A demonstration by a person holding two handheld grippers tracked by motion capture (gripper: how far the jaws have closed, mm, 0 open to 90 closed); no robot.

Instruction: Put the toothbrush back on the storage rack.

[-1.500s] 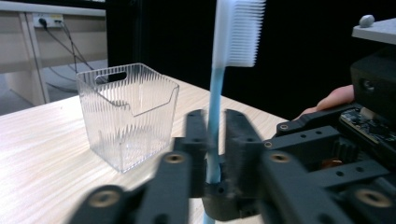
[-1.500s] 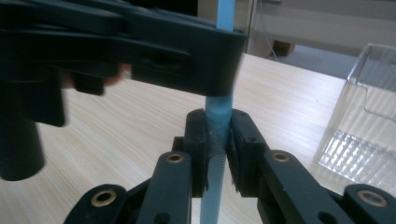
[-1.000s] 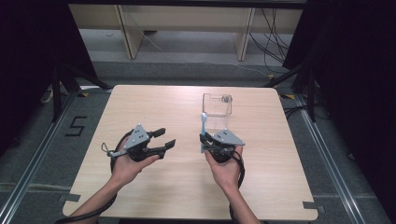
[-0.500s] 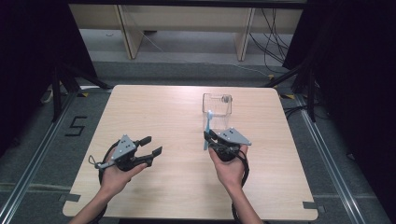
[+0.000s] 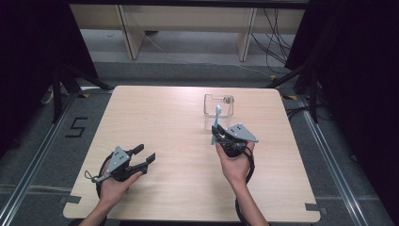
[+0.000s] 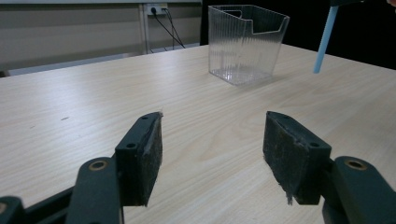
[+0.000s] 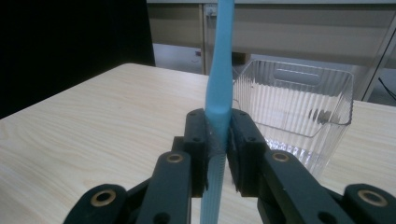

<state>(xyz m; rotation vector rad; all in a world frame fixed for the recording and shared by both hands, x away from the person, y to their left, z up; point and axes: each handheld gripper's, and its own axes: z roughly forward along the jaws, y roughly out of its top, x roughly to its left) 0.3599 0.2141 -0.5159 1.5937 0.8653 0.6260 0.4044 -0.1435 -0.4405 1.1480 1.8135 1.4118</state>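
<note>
My right gripper [image 5: 220,135] is shut on a light blue toothbrush [image 7: 219,84], which stands upright between the jaws with its top near the front of a clear ribbed plastic container [image 5: 218,106]. That container [image 7: 299,109] sits just beyond the right gripper, at the back right of the wooden table [image 5: 179,122]. My left gripper [image 5: 143,157] rests low near the table's front left, open with nothing between its pads [image 6: 149,158]. In the left gripper view the container [image 6: 245,42] stands far ahead and the toothbrush's handle [image 6: 323,42] hangs at the upper right.
The table's front edge [image 5: 188,219] lies close to both hands. Shelving legs and cables [image 5: 277,33] stand on the floor behind the table. A floor marking "5" [image 5: 77,127] sits to the left.
My left gripper has drawn back toward the front left corner of the table, staying open. The right gripper with the toothbrush has pulled slightly back from the container.
</note>
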